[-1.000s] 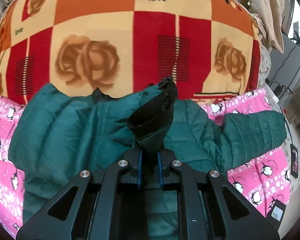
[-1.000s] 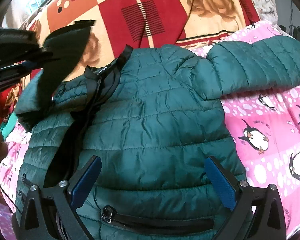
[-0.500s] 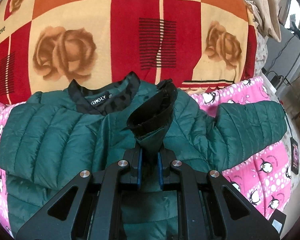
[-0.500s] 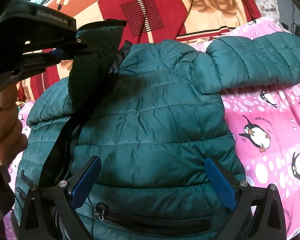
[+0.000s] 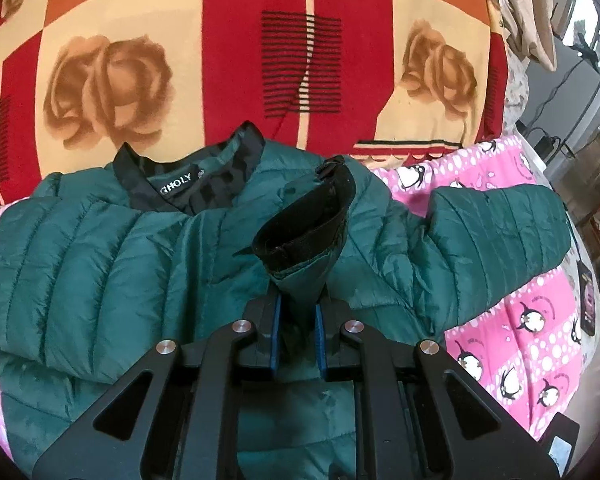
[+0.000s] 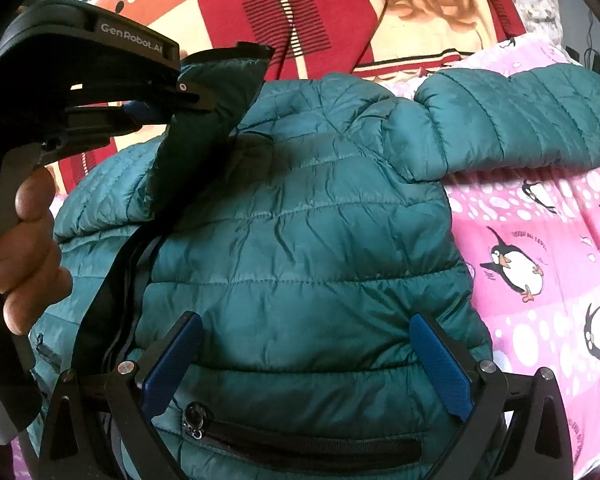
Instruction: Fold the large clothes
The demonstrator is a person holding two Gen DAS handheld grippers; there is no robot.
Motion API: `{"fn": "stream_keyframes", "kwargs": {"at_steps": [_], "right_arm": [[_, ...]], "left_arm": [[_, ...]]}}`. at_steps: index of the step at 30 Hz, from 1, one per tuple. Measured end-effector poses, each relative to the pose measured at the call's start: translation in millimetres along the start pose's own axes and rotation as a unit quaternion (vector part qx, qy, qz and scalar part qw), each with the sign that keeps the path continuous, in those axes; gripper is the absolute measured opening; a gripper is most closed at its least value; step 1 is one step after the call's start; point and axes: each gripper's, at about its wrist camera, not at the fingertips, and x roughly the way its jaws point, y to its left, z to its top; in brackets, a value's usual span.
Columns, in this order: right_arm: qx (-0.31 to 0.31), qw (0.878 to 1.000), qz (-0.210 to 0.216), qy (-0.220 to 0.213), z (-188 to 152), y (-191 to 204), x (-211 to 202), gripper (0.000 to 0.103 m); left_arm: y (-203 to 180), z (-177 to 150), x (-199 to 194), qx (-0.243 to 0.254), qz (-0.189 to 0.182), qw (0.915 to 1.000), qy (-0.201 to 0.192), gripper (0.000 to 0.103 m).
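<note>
Jacket (image 6: pixel 300 240): green, quilted, spread on the bed (image 6: pixel 540 240), collar toward the patterned blanket (image 5: pixel 260 60).
Left tongs (image 5: pixel 298 334): clamped on the sleeve cuff (image 5: pixel 304 220), held up over the chest, likely for folding inward.
Right tongs (image 6: pixel 306 364): spread wide, empty, above the pocket zip (image 6: pixel 300 436).

Home bedroom, bed with penguin sheet (image 6: pixel 540 240), rose-patterned blanket (image 5: pixel 140 60)

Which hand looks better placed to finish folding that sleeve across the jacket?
Left: its hand-held gripper is already clamped on the sleeve cuff above the jacket. The right hand-held gripper hangs open.
</note>
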Motion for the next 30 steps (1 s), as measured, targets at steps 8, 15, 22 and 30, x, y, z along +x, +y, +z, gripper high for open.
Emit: {"fn": "stream_keyframes", "kwargs": {"at_steps": [8,15,22,30], "right_arm": [[-0.01,1.0,-0.012,0.007,-2,3,1,0.103],[0.002,1.0,0.0,0.012,1,-3,-2,0.102],[0.044,0.998,0.041,0.001,13,-6,-13,0.102],[0.038,0.998,0.051,-0.006,56,3,2,0.102]], "left_arm": [[14,-3,5,-0.029,-0.037,0.9987,0.021,0.071],[52,-11,-21,-0.067,-0.06,0.9957,0.022,0.071],[119,-26,-77,-0.077,-0.017,0.9967,-0.017,0.071],[207,-49,-106,-0.121,0.09,0.9874,-0.047,0.071]]}}
